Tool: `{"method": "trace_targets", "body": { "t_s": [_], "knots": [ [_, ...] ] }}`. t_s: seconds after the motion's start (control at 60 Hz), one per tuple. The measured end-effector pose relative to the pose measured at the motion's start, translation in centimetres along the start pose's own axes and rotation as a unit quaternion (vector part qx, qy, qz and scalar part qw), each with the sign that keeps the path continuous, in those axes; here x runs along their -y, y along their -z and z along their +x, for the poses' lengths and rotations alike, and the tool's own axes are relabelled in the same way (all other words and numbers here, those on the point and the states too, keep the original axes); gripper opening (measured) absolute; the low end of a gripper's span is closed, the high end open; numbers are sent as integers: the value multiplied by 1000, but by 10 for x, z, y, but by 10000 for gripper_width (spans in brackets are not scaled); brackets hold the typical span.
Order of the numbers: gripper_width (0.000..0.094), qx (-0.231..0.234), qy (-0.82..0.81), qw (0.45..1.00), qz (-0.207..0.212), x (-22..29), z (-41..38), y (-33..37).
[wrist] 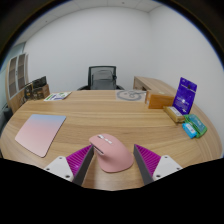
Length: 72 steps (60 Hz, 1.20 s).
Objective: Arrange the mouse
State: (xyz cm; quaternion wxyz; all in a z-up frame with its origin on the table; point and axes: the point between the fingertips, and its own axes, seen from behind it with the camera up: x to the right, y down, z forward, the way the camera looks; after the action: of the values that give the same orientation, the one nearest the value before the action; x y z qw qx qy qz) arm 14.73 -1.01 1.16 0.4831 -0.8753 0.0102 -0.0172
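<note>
A pink computer mouse (109,152) lies on the wooden table (110,115), between my gripper's (112,162) two fingers. The left finger's magenta pad (80,158) sits close against the mouse's left side. The right pad (149,158) stands apart from it with a visible gap. The mouse rests on the table on its own. A pink mouse mat (41,133) lies on the table to the left, beyond the left finger.
A black office chair (102,77) stands at the table's far side. A cardboard box (160,99), a purple carton (185,96) and a teal packet (194,127) sit to the right. Papers (57,96) and a round item (130,95) lie far back.
</note>
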Motion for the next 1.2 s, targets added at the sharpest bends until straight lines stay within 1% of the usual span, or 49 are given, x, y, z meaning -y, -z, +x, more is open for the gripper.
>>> {"method": "trace_targets", "body": {
  "t_s": [0.117, 0.2, 0.283, 0.567, 0.6, 0.633, 0.65, 0.683, 0.767, 0.867, 0.917, 0.983, 1.083, 1.2],
  "knots": [
    [843, 11, -5, 1000, -7, 10, 1, -27],
    [842, 18, -15, 1000, -20, 12, 5, -43],
    [844, 17, -28, 999, -27, 11, 10, -56],
    [837, 1, -25, 999, -22, 23, 25, -76],
    [806, -1, -25, 999, -22, 23, 25, -77],
    [728, -4, -23, 999, -23, 23, 26, -78],
    [708, -3, -24, 999, -24, 23, 25, -78],
    [546, -4, -25, 999, -24, 24, 25, -78],
    [530, -14, -34, 999, -23, 23, 28, -78],
    [450, -20, -43, 998, -29, 23, 28, -80],
    [425, -23, -39, 998, -36, 24, 27, -80],
    [420, -11, -55, 997, -47, 29, 13, -76],
    [420, 2, -42, 999, -15, 69, -32, -61],
    [420, 37, -33, 999, 6, 107, -125, -56]
  ]
}}
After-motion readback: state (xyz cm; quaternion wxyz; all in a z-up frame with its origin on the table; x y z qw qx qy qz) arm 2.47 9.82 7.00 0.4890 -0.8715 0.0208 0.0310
